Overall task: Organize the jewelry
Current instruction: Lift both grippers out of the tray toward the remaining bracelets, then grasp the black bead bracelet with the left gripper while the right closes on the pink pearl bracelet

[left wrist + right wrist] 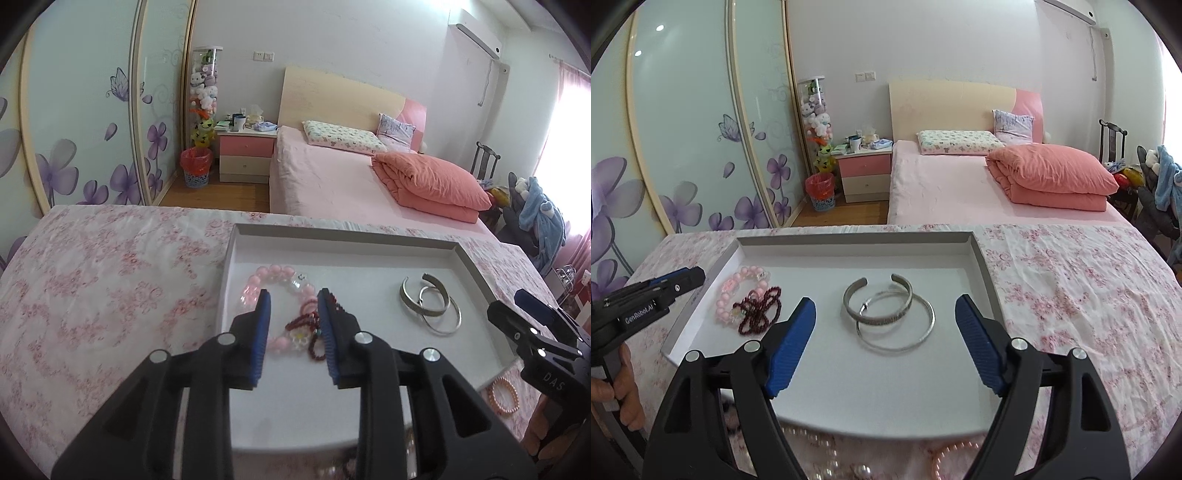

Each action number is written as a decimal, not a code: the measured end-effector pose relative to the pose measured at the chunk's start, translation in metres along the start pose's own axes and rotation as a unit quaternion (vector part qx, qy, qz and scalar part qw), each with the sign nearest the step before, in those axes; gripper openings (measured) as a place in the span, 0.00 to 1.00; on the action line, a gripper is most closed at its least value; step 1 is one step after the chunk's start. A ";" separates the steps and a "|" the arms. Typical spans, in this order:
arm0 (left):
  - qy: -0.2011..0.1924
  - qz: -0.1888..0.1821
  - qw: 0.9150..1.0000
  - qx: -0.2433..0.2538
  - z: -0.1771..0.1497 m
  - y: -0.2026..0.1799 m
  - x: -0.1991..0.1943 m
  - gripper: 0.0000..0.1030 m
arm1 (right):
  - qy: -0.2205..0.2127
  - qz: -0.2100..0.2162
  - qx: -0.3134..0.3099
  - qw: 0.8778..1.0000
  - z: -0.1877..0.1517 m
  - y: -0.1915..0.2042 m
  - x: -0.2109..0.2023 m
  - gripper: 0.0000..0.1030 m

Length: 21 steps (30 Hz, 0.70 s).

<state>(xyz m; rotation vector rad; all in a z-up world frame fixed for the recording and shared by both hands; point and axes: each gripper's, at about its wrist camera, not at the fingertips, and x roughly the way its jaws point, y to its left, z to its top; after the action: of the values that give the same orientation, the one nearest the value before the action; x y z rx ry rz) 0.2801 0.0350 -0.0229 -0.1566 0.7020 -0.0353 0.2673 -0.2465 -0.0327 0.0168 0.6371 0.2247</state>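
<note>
white tray (982,266) holds pink bead bracelet (738,286), dark red beads (759,314), silver bangles (886,314) | pearl strands (945,458) left outside | left gripper (293,295) jaws parted, empty | right gripper (886,306) jaws wide, empty

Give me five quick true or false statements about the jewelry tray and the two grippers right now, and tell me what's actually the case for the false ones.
1. Two silver bangles lie overlapping inside the white tray. True.
2. The dark red bead string sits on the floral cloth outside the tray. False: it lies in the tray, against the pink bead bracelet.
3. The right gripper is clamped on a bangle. False: its jaws stand wide open, holding nothing.
4. A peach pearl bracelet lies outside the tray on the cloth. True.
5. The left gripper is shut tight on the pink bracelet. False: its jaws show a gap above the beads.
</note>
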 end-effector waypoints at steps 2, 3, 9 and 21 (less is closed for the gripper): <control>-0.001 -0.001 1.000 0.001 -0.005 0.001 -0.007 0.29 | 0.000 -0.003 -0.001 1.000 -0.005 -0.005 -0.008 0.75; -0.001 -0.001 1.000 0.003 -0.008 0.000 -0.011 0.29 | 0.003 -0.005 -0.001 1.000 -0.009 -0.009 -0.012 0.75; 0.004 -0.006 1.000 0.010 -0.033 0.006 -0.038 0.32 | 0.027 -0.020 0.000 0.999 -0.042 -0.026 -0.033 0.75; 0.042 -0.013 0.999 0.024 -0.079 0.007 -0.057 0.35 | 0.090 -0.056 0.030 0.994 -0.084 -0.060 -0.037 0.61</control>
<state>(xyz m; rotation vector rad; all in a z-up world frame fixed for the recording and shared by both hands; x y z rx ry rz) 0.1854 0.0359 -0.0465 -0.1182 0.7817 -0.0846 0.2011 -0.3170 -0.0834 0.0182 0.8209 0.0983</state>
